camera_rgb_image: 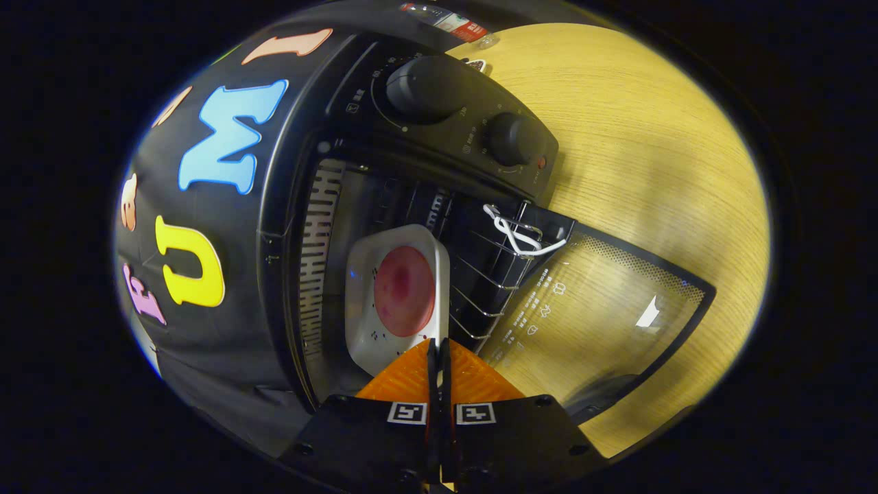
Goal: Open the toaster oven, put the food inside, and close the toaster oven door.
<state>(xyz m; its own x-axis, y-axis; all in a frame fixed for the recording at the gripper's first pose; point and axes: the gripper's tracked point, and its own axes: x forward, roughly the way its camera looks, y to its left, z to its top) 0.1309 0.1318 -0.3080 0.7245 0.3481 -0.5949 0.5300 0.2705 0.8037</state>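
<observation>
The black toaster oven [439,147] stands open, its glass door [603,322] folded down flat over the wooden table. Inside the cavity, a white square plate [370,322] with a round red piece of food [403,291] sits over the wire rack [490,274]. My gripper [439,343] reaches into the oven mouth. Its two orange fingers [405,381] are pressed close together on the plate's near rim.
Two black knobs [425,86] [514,137] sit on the oven's control panel beside the cavity. A white tie [518,237] hangs on the rack near the door hinge. Light wooden table [651,151] spreads beyond the door. A small red-and-white item [453,24] lies behind the oven.
</observation>
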